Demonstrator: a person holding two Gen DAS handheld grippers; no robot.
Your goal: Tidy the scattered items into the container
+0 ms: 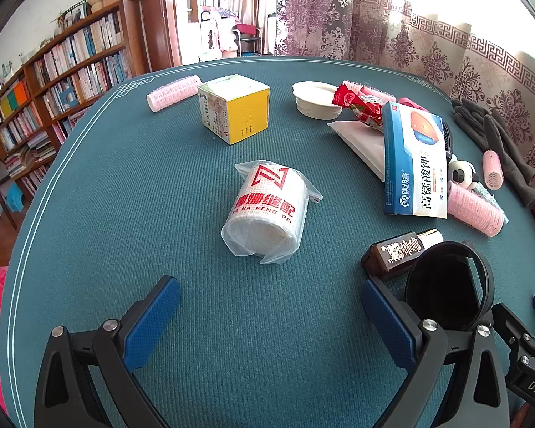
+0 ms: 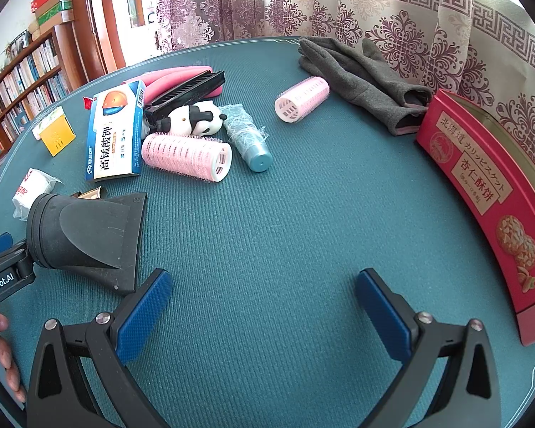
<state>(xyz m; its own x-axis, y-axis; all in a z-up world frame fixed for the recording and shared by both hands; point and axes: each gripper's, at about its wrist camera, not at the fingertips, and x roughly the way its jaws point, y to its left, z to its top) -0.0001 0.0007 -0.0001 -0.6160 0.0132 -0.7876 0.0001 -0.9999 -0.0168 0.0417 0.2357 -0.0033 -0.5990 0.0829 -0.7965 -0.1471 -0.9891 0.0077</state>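
My left gripper [image 1: 271,306] is open and empty above the teal table, just short of a bagged white roll [image 1: 265,210]. Beyond it stand a yellow box [image 1: 235,112], a pink curler [image 1: 174,92] and a white lid [image 1: 317,100]. A blue medicine box [image 1: 415,164] leans on a pile to the right. My right gripper [image 2: 264,303] is open and empty over bare mat. The red biscuit tin [image 2: 481,192] stands open at the right. Pink curlers [image 2: 185,157] [image 2: 301,99], a teal tube [image 2: 249,139], a panda toy [image 2: 192,119] and grey gloves [image 2: 360,75] lie ahead.
A black dryer nozzle [image 2: 89,235] lies left of my right gripper, next to my left one. A brown bottle [image 1: 396,253] lies by the nozzle. A black comb [image 2: 189,89] and pink clip [image 2: 174,75] sit at the back. Curtains hang behind the table's far edge.
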